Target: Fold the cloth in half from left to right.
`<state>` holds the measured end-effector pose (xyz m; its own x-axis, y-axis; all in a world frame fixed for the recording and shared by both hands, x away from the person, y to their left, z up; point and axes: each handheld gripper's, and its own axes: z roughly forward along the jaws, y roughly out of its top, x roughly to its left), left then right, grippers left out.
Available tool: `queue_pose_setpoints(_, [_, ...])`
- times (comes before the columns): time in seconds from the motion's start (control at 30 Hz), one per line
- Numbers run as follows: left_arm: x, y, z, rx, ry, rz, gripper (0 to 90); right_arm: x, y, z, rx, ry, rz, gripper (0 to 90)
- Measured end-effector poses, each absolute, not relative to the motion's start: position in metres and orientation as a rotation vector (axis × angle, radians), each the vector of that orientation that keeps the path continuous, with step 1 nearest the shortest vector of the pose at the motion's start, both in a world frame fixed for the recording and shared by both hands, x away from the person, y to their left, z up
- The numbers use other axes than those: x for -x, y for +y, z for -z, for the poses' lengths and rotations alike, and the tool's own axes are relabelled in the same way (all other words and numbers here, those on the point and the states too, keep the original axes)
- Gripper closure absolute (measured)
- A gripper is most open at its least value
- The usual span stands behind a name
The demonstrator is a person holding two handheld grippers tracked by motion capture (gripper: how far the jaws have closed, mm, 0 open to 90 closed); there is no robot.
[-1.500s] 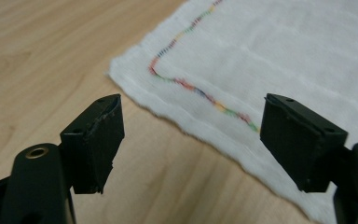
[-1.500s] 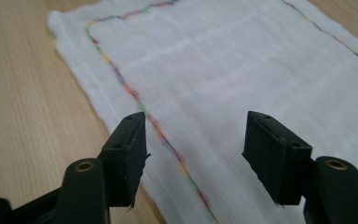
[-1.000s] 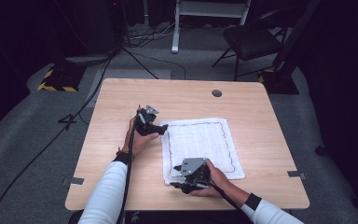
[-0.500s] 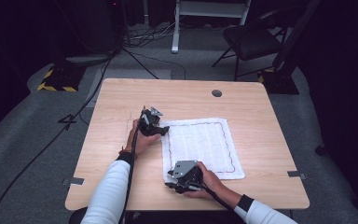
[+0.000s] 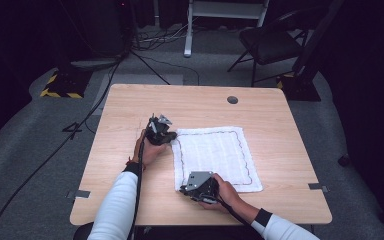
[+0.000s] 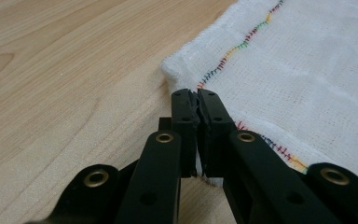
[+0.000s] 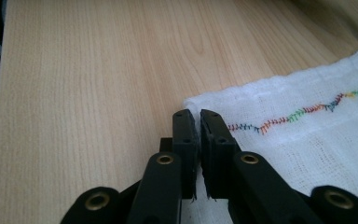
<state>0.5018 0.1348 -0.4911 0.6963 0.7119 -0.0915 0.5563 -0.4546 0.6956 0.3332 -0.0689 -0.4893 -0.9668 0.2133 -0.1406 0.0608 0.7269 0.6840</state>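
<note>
Wooden table (image 5: 130, 110), white cloth (image 5: 215, 155) flat at centre, both grippers at its left corners.
Left gripper (image 5: 171, 139) pinched shut on far-left corner, wrist low; right gripper (image 5: 183, 190) at near-left corner, jaws nearly closed, grip unclear.

In the high view, each hand covers its own fingers, so the grip is too small to see. In the left gripper view, the black fingers (image 6: 186, 112) hide the cloth (image 6: 317, 70) edge under them. The picture edge cuts the cloth off.
</note>
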Motion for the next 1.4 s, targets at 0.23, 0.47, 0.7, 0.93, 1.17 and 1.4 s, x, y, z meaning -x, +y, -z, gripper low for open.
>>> queue_pose_setpoints(0.23, [-0.495, 0.145, 0.479, -2.161, 0.943, -0.283, 86.7, -0.333, -0.064, 0.484, -0.195, 2.705, -1.100, 86.0])
queue_pose_setpoints(0.47, [-0.487, 0.164, 0.476, -2.121, 0.988, -0.301, 86.8, -0.332, -0.061, 0.474, -0.139, 2.677, -1.156, 86.1])
queue_pose_setpoints(0.7, [-0.480, 0.179, 0.468, -2.069, 1.018, -0.334, 86.8, -0.329, -0.056, 0.467, -0.092, 2.657, -1.189, 86.1])
queue_pose_setpoints(0.93, [-0.479, 0.164, 0.458, -2.055, 0.979, -0.359, 87.0, -0.326, -0.068, 0.455, -0.098, 2.629, -1.213, 86.3])
queue_pose_setpoints(1.17, [-0.484, 0.134, 0.450, -2.054, 0.918, -0.355, 87.1, -0.330, -0.098, 0.440, -0.187, 2.589, -1.262, 86.5])
queue_pose_setpoints(1.4, [-0.499, 0.100, 0.440, -2.063, 0.885, -0.352, 87.2, -0.334, -0.138, 0.430, -0.301, 2.527, -1.268, 86.5])
